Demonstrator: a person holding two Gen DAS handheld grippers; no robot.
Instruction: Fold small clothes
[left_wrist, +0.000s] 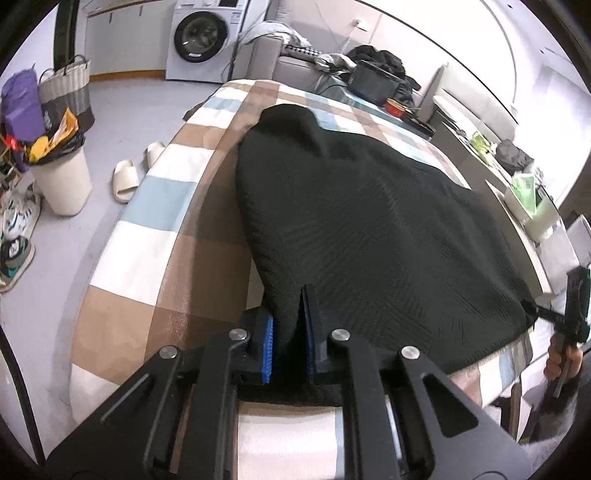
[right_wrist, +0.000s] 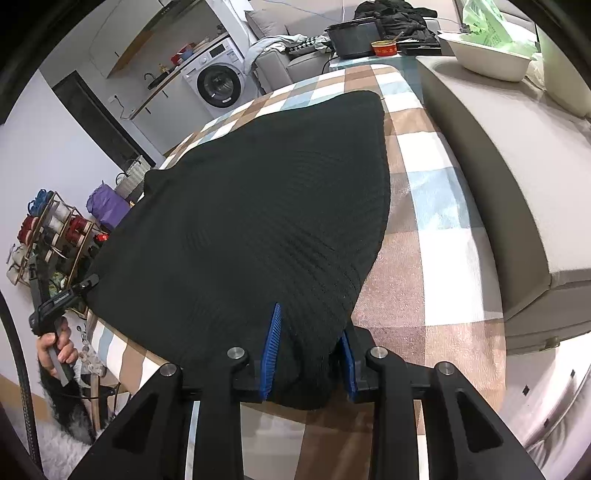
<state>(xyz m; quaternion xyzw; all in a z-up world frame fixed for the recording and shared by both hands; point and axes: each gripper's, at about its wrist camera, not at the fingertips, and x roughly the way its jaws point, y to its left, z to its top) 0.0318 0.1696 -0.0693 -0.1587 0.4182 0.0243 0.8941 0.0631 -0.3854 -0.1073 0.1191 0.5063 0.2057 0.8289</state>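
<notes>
A black knit garment lies spread flat on a table under a checked cloth. In the left wrist view my left gripper is shut on the garment's near left corner, its blue pads pinching the knit. In the right wrist view my right gripper stands part open around the near right corner of the garment. The cloth lies loose between its blue pads. Each view shows the other gripper in a hand at the garment's far near corner: the right gripper and the left gripper.
A grey sofa runs along the table's right side with a white basin on it. A black appliance and a red bowl sit at the table's far end. On the floor to the left are a full bin, slippers and a spool rack.
</notes>
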